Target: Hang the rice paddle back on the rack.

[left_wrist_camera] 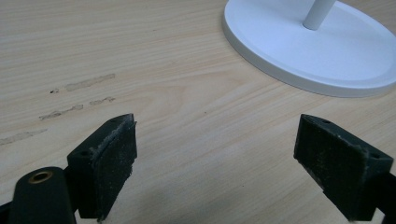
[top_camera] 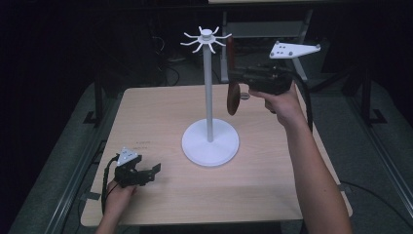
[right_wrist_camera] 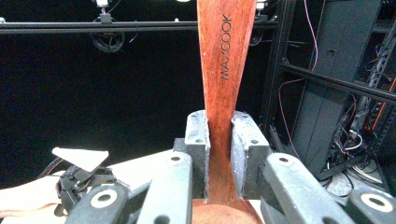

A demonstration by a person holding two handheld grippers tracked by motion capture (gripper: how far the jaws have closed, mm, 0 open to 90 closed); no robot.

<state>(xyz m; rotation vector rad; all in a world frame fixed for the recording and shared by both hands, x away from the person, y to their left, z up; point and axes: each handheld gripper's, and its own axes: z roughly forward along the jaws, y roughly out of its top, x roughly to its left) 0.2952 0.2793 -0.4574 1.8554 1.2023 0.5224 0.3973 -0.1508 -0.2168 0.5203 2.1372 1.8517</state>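
Your right gripper (right_wrist_camera: 219,154) has its jaws clenched on the narrow neck of a reddish wooden spoon (right_wrist_camera: 224,70) — in the right gripper view the pads press the handle from both sides, and the handle, printed with the word MAXCOOK, runs straight up out of the frame while the top of the bowl shows just below the pads. In the high view that gripper (top_camera: 238,78) is held above the far right part of the table (top_camera: 146,122), with the spoon (top_camera: 233,100) hanging upright beside the stand's pole, bowl down and clear of the tabletop, and its upper end near the hooks.

Your left gripper (left_wrist_camera: 215,158) is released: the two black pads stand wide apart with nothing but bare wood grain between them. It rests low at the near left of the table (top_camera: 141,173), pointing toward the stand.

The white stand (top_camera: 209,97) sits mid-table — a round base, a thin pole and a ring of curved hooks at the top. Its base edge (left_wrist_camera: 308,51) lies just ahead of your left jaws.
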